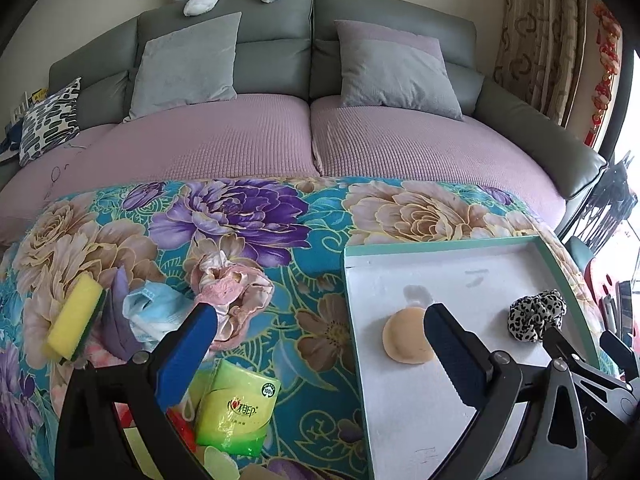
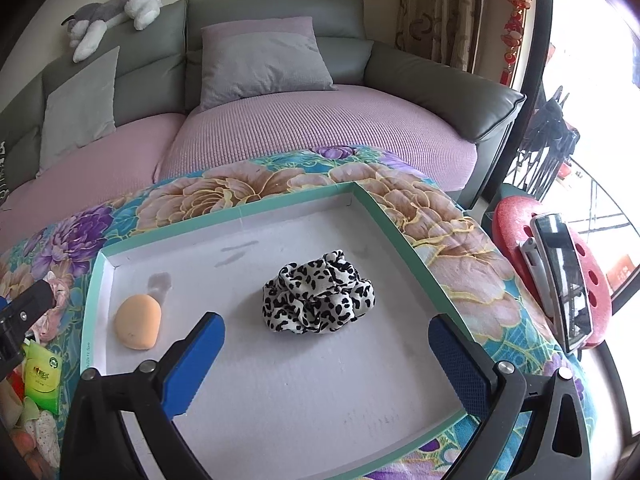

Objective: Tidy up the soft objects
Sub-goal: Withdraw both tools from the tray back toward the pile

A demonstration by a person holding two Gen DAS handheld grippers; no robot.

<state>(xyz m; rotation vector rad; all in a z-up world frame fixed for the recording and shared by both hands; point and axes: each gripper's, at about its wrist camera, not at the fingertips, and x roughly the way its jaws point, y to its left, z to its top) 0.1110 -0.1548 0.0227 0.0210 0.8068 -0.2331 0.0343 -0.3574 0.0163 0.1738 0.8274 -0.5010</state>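
Where floral cloth (image 1: 248, 216) meets sofa (image 1: 224, 144) | tray (image 2: 240, 210) on cloth | both hand-held grippers spread apart, empty

Bright daylight; blown-out right edge

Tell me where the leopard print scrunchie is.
The leopard print scrunchie lies inside the white tray, mid-frame in the right wrist view, right of the orange sponge.
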